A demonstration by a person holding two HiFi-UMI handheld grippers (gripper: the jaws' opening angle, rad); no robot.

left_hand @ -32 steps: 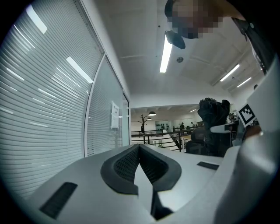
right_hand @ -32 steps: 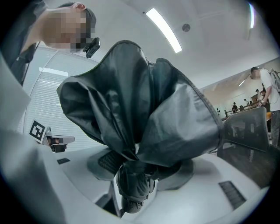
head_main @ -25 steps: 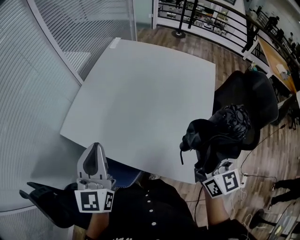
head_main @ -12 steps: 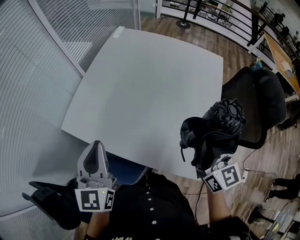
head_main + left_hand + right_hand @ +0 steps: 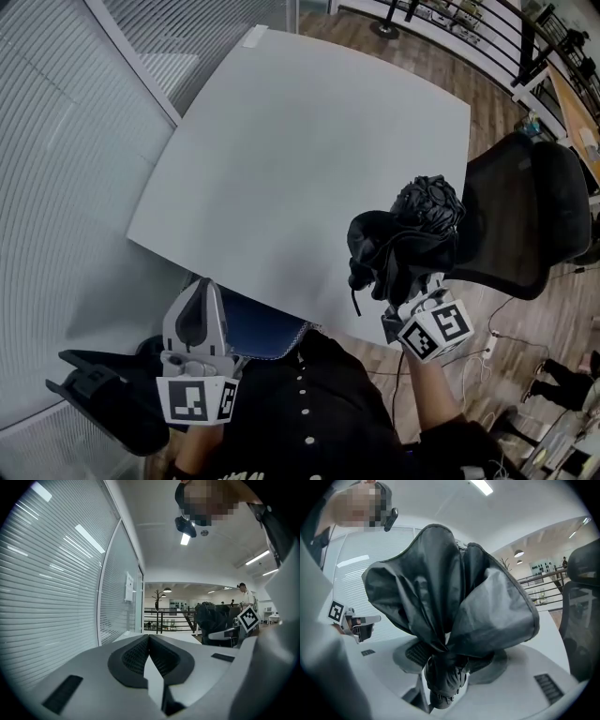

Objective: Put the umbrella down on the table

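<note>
Umbrella: black, folded and bunched, gripped near its lower end by the right gripper. That gripper's fingers are clamped on the bundle, and the fabric billows above them. It is held over the near right corner of the bench (not laid down on it). Left gripper sits off the bench's near edge, fingers pressed together, nothing between them.
</note>
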